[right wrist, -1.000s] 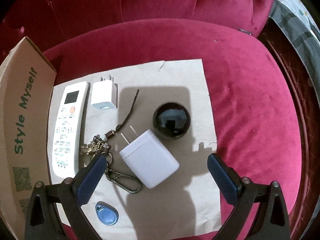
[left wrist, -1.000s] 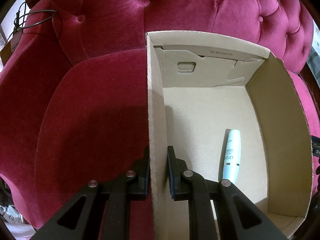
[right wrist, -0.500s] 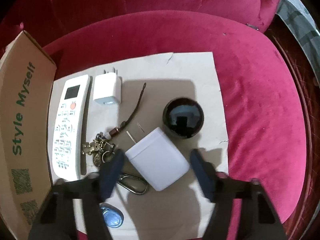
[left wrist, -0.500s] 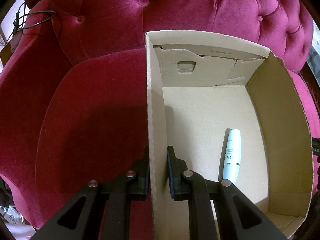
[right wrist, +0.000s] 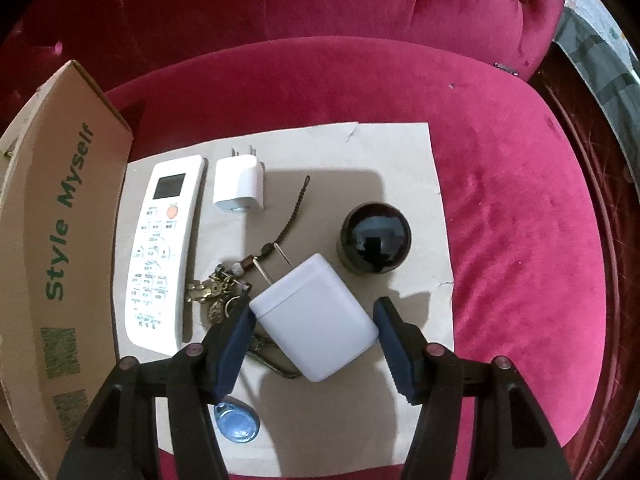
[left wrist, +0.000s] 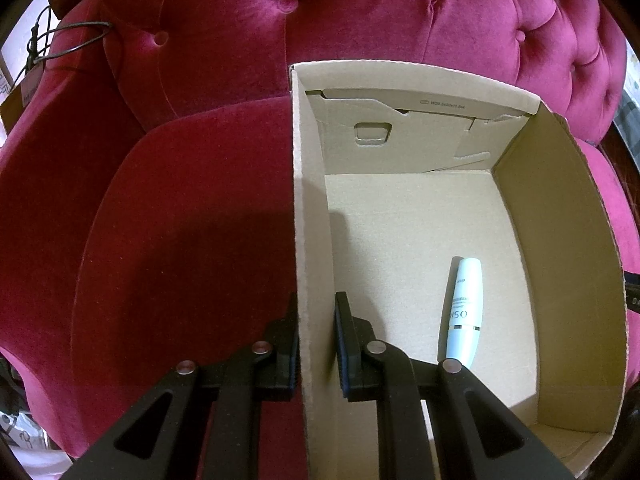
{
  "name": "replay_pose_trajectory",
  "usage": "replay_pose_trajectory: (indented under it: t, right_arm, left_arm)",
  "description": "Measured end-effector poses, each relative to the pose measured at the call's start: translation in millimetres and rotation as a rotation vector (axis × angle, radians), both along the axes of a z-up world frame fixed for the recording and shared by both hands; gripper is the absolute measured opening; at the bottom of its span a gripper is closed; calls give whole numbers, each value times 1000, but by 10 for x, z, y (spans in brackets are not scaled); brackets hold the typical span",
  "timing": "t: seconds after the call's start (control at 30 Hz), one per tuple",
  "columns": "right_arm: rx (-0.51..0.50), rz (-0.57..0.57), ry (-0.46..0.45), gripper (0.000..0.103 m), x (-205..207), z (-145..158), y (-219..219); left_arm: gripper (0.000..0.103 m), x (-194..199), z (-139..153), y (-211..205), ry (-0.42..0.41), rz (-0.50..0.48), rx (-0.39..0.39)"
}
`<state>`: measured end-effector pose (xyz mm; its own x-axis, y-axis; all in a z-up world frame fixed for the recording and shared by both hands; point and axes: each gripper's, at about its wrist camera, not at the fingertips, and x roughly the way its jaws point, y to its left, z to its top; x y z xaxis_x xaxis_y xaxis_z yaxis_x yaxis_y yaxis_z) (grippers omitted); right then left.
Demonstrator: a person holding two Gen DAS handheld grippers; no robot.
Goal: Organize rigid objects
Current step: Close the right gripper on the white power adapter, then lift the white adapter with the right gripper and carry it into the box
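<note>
The open cardboard box stands on the red velvet sofa, with a pale blue tube lying on its floor. My left gripper is shut on the box's left wall, one finger on each side of it. On a brown paper sheet lies a large white charger. My right gripper is shut on it, the pads pressing on its two opposite corners. Around it are a white remote, a small white charger, a key bunch, a black dome and a blue tag.
The box's outer side, printed in green letters, stands just left of the paper. Red sofa cushion lies to the right of the sheet, and the tufted backrest rises behind the box. A cable hangs at the far left.
My right gripper's jaws have come in from wide open onto the large white charger. The left gripper and the box have not moved.
</note>
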<state>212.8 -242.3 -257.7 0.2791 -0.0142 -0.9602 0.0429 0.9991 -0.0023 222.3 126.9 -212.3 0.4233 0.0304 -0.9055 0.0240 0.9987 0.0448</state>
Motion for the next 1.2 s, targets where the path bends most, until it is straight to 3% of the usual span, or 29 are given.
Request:
replay_pose_trajectory:
  t: [0.63, 1.2]
  right_arm:
    - [-18, 36, -57, 65, -156, 629, 222]
    - [-10, 136, -116, 65, -121, 1165, 778]
  left_arm:
    - [16, -1, -5, 6, 0, 3, -7]
    - [15, 2, -6, 29, 0, 2, -10]
